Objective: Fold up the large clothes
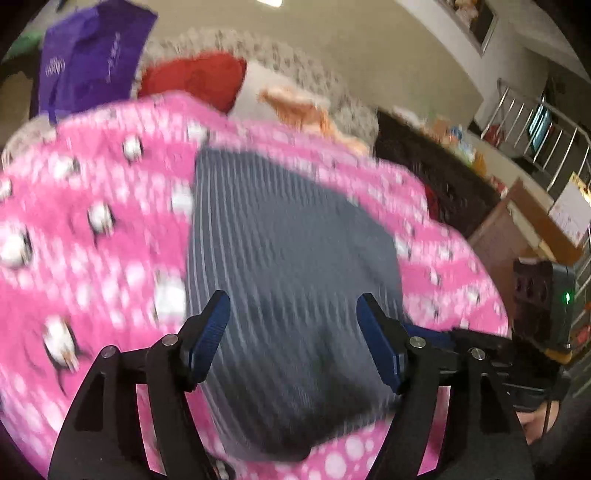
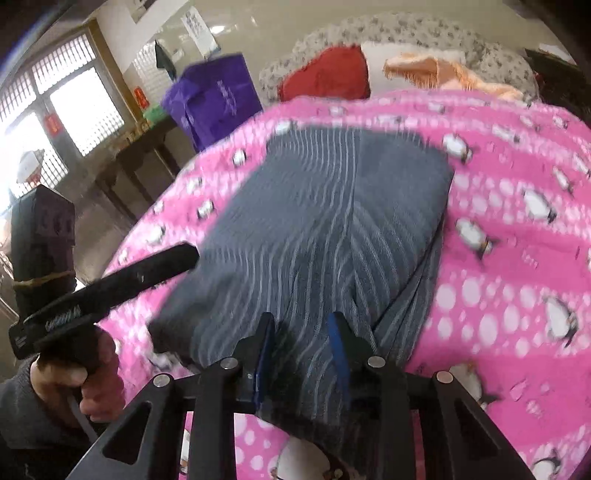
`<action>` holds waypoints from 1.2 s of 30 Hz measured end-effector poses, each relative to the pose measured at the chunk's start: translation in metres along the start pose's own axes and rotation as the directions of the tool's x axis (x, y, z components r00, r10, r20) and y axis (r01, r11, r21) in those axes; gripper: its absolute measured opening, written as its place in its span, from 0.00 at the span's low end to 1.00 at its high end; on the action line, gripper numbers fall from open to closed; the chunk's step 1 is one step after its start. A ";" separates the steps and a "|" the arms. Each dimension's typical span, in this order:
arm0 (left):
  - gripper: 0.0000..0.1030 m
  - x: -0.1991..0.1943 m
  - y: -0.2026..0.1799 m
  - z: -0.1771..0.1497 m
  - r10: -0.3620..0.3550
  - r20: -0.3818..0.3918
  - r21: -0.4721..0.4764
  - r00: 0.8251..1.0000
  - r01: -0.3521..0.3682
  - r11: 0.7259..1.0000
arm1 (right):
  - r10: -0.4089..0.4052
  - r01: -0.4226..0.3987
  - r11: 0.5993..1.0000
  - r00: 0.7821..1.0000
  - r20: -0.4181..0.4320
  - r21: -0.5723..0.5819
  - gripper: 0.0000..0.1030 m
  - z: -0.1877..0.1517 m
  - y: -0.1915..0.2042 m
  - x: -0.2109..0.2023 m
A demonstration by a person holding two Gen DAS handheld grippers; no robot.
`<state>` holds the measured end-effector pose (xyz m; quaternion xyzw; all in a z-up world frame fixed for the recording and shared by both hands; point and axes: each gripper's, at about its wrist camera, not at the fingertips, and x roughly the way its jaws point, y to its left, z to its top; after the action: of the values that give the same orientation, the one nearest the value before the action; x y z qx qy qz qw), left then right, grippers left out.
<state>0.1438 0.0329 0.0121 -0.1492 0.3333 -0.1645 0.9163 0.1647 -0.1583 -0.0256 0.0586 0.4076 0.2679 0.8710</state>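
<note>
A folded grey striped garment lies on a pink penguin-print blanket spread over a bed. My left gripper hovers open over the garment's near part, blue pads wide apart, with nothing pinched between them. In the right wrist view the same garment fills the middle. My right gripper is shut on its near edge, and the cloth bunches up between the blue pads. One finger of the left gripper reaches over the garment's left corner, held by a hand.
Beyond the blanket lie a red cushion, an orange fringed cloth and grey patterned bedding. A purple bag stands on a dark table to the left. The pink blanket extends bare to the right.
</note>
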 end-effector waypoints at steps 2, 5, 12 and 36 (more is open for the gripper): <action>0.69 0.004 0.001 0.025 0.023 0.022 -0.020 0.999 -0.022 1.000 | -0.046 0.046 0.999 0.996 0.077 0.002 0.28 0.021 0.001 -0.014; 0.69 0.029 0.006 0.063 0.076 0.013 -0.056 0.997 -0.075 0.996 | -0.139 0.129 0.988 0.983 0.122 0.085 0.28 0.060 -0.007 -0.017; 0.69 0.118 0.018 0.103 0.145 -0.123 -0.150 0.982 -0.162 0.975 | -0.246 0.222 0.943 0.967 0.071 0.249 0.28 0.112 -0.023 0.037; 0.73 0.187 0.015 0.074 0.296 -0.132 -0.032 0.946 -0.303 0.953 | -0.152 0.133 0.956 0.987 0.051 0.262 0.29 0.072 -0.066 0.078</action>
<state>0.3313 -0.0164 -0.0450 -0.1099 0.4132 -0.0238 0.9037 0.2874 -0.1659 -0.0523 0.1511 0.4109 0.1469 0.8870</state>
